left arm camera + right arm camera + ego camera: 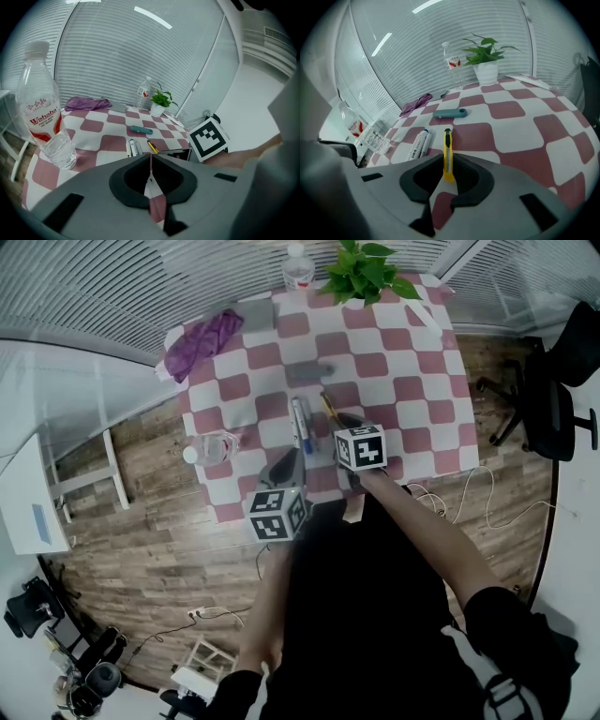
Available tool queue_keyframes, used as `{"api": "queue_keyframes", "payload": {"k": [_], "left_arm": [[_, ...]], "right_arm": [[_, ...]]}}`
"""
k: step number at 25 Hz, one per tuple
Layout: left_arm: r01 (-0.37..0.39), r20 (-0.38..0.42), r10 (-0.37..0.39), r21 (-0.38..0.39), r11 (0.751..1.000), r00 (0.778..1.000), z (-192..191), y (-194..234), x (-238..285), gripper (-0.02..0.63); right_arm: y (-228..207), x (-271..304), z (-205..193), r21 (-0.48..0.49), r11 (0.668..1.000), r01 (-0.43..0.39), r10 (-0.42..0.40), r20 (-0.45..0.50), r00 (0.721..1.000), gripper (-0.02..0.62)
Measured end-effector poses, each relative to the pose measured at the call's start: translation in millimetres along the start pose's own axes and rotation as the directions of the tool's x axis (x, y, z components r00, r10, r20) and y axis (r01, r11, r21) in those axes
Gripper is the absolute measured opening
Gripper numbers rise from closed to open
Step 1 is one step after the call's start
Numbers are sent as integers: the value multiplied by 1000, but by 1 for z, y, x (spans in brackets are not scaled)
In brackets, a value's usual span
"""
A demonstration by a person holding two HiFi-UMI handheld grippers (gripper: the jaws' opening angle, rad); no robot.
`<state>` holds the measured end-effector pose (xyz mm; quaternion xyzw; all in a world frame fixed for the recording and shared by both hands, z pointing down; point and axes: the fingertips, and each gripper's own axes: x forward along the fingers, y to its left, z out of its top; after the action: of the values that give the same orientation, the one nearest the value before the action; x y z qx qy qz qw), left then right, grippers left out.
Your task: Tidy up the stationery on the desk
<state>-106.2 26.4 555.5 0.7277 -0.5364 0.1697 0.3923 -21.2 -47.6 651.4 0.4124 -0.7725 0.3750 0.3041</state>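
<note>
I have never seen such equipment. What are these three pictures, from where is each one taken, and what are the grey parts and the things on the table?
There is no robot here. A person holds a two-jaw gripper in each hand, and the cubes with square markers belong to the grippers. The head view comes from a camera on the person's head, looking down at a table with a checked cloth. The other two views come from a camera riding on each gripper, so the grey shapes at the bottom are its own jaws. On the cloth are two markers, a teal object, a purple cloth, water bottles and a potted plant. The left gripper is shut and empty. The right gripper is closed on a yellow utility knife.
</note>
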Motion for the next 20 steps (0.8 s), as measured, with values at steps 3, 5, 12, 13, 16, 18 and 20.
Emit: {"api": "queue_keyframes", "payload": {"k": [3, 5, 12, 13, 16, 18, 20], "left_arm": [[2, 2, -2, 1, 1000, 1000, -1, 1, -2, 40], [3, 2, -3, 1, 1000, 1000, -3, 2, -4, 40], [0, 4, 0, -3, 1000, 1000, -9, 4, -11, 40], [-1, 4, 1, -3, 1000, 1000, -10, 5, -12, 40], [-5, 5, 5, -3, 1000, 1000, -11, 7, -16, 40], [-10, 7, 10, -3, 1000, 1000, -12, 10, -19, 40], [-13, 8, 13, -3, 1000, 1000, -13, 12, -22, 40]], "right_arm": [[6, 0, -8, 43, 999, 5, -5, -6, 1000, 77], [10, 0, -13, 61, 998, 8, -7, -9, 1000, 78], [25, 2, -24, 132, 991, -10, 13, -16, 1000, 78], [27, 3, -25, 144, 989, -15, 18, -14, 1000, 77], [30, 4, -26, 153, 988, -15, 17, -9, 1000, 78], [32, 5, -25, 148, 989, -13, 14, -8, 1000, 78], [33, 6, -25, 139, 990, -12, 13, -8, 1000, 80]]}}
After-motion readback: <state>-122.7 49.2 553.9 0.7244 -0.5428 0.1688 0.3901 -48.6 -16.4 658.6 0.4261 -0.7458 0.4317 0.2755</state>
